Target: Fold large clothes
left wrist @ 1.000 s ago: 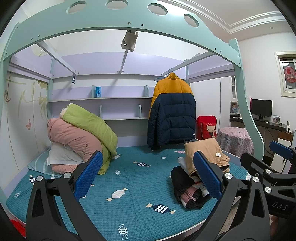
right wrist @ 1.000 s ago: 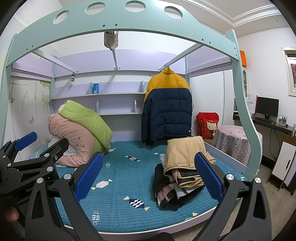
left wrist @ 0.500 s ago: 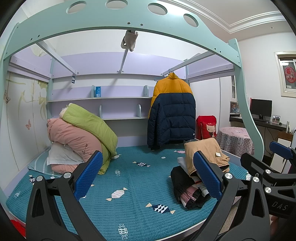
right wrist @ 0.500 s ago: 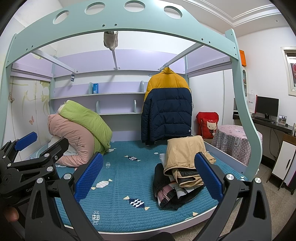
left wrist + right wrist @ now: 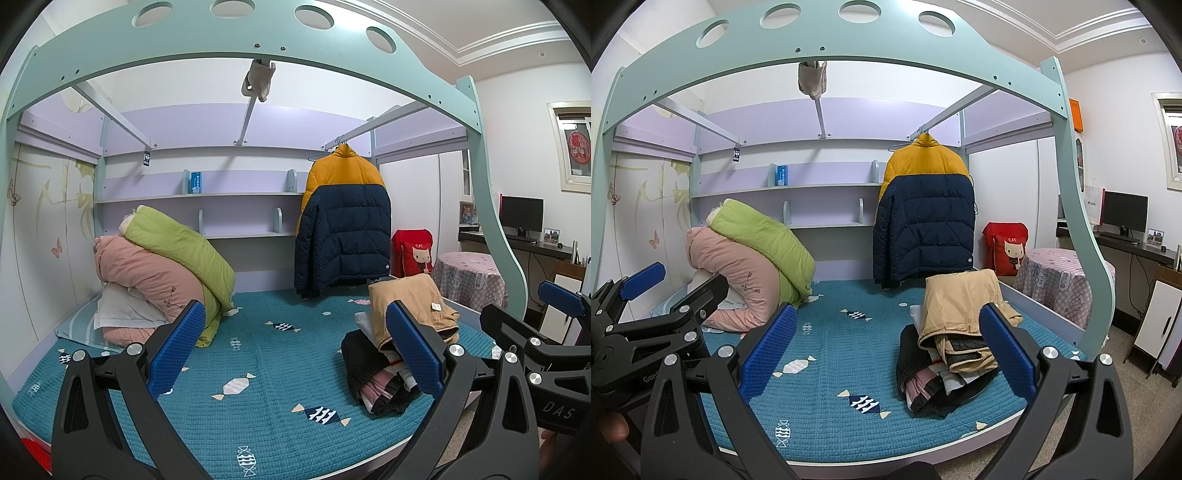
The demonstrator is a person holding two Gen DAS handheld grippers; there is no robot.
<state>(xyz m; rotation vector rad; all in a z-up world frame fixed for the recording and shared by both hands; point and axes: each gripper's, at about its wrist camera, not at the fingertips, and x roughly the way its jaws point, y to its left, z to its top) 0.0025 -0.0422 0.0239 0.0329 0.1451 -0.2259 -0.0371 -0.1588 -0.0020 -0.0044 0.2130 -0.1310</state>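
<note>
Hovering short of the bed's near edge, the left gripper (image 5: 291,347) and the right gripper (image 5: 886,347) both hang with jaws spread wide and nothing between the blue pads; neither has shifted over the last second, and the whole scene matches the earlier views. That stillness tells little about progress. It would suit a pause with a stack waiting to be worked, or one where the stack is done and only the hanging coat is left.

Past the pads lies the teal quilted mattress (image 5: 258,369), bare across its middle. On its right side near the front sits the pile of clothes (image 5: 945,350): a tan jacket (image 5: 960,299) draped on top, folded roughly in half with one edge slumping, over dark, pink and white layers that bulge unevenly, so the stack looks loose, not squared. At the far left, rolled pink and green bedding (image 5: 166,266) leans against the wall. Farthest back, a yellow-and-navy puffer coat (image 5: 923,221) hangs from a rail, unfolded, thick and bulky.
</note>
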